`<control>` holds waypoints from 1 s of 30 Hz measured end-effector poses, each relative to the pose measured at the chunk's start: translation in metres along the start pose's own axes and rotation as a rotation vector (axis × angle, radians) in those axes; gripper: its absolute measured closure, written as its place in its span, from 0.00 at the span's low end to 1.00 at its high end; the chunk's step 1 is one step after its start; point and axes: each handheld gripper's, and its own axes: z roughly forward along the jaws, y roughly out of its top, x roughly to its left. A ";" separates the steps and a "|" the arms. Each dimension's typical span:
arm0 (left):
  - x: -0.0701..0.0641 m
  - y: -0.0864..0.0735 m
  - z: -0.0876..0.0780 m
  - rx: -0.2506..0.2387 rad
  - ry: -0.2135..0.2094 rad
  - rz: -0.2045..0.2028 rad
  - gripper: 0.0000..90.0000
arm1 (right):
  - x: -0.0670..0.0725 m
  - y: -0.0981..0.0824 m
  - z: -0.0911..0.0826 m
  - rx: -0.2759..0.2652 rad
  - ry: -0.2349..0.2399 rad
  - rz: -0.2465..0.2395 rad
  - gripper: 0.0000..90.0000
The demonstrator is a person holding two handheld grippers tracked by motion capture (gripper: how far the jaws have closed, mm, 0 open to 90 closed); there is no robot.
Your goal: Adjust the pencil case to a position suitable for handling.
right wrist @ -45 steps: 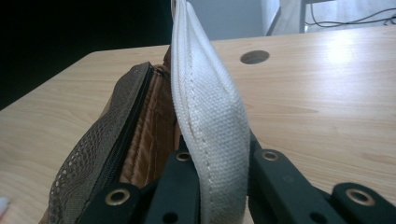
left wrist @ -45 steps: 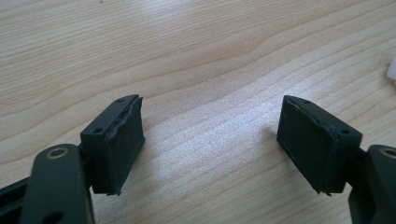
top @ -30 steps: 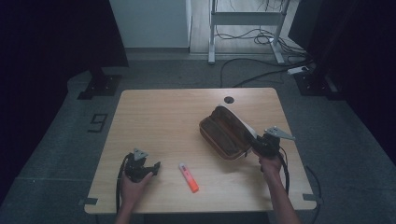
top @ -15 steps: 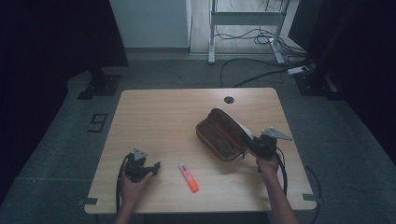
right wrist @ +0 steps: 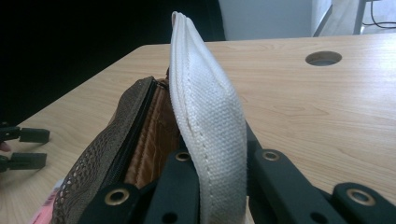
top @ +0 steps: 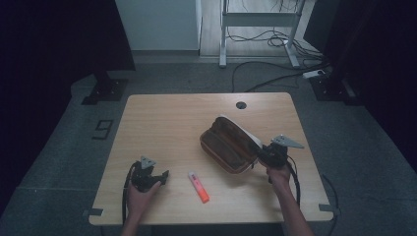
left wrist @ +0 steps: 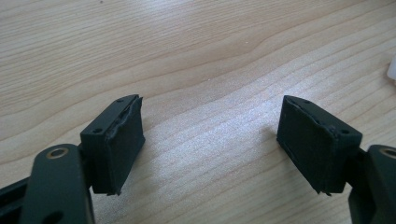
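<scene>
wooden table [top: 162, 118], grey floor [top: 69, 152], dim room

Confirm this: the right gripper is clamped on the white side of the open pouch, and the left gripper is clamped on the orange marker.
Half right. The left gripper holds nothing: the left gripper view shows its jaws open over bare table. The orange marker lies apart. The right gripper does clamp the pouch.
</scene>
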 end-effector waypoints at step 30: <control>0.000 0.000 0.000 0.000 0.000 0.000 0.25 | 0.005 -0.011 0.017 0.055 0.090 -0.037 0.90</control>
